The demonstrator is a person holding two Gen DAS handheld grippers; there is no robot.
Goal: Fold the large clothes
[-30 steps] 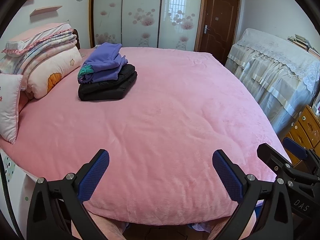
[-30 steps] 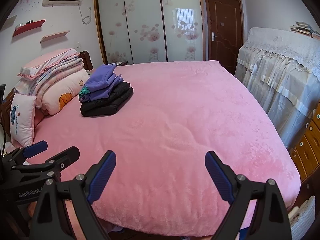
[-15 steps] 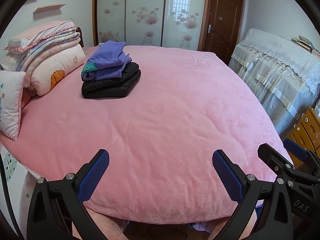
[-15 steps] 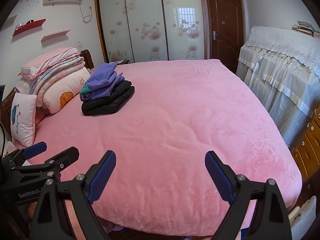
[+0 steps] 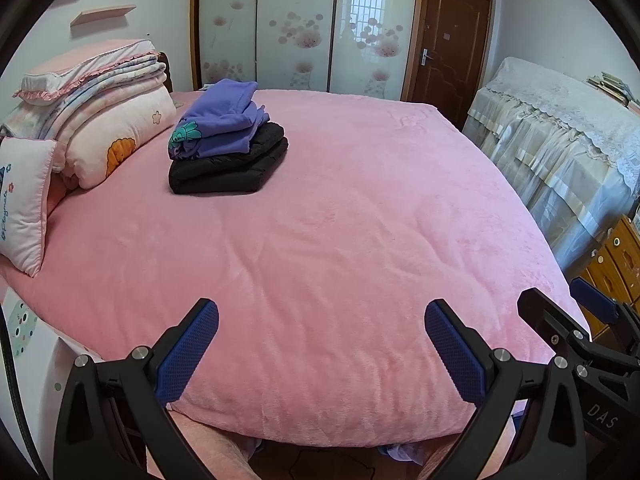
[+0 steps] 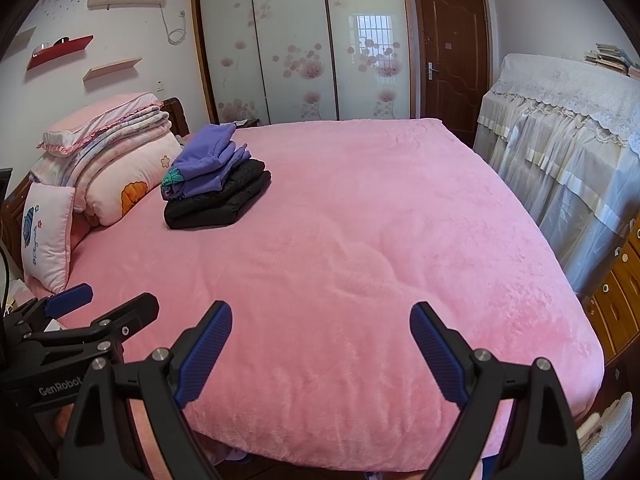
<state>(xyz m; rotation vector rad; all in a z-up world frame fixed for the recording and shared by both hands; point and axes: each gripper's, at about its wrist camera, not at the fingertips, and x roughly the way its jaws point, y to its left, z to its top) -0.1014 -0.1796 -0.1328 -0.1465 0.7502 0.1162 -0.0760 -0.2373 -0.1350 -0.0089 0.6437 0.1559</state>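
A folded purple garment [image 5: 224,120] [image 6: 208,164] lies on top of a folded black garment [image 5: 232,164] [image 6: 220,200] at the far left of the pink bed [image 5: 340,240] [image 6: 360,260]. My left gripper [image 5: 320,336] hovers open over the bed's near edge, nothing between its blue pads. My right gripper [image 6: 320,340] is open too, beside it on the right and just as empty. Both are far from the stack. In the left wrist view the right gripper's side [image 5: 580,328] shows at the right edge; in the right wrist view the left gripper's side [image 6: 80,320] shows at the left.
Pillows and folded quilts [image 5: 92,120] [image 6: 108,152] pile at the bed's head on the left. A lace-covered cabinet [image 5: 560,128] [image 6: 560,128] stands along the right, wooden drawers [image 5: 612,264] nearer. Sliding wardrobe doors [image 6: 296,48] and a brown door [image 6: 452,52] lie behind. Fabric [image 5: 400,452] peeks from under the bed's edge.
Both cameras have tilted slightly down and drifted, so the stack sits a little lower in view. The grippers stay open and nothing on the bed has moved.
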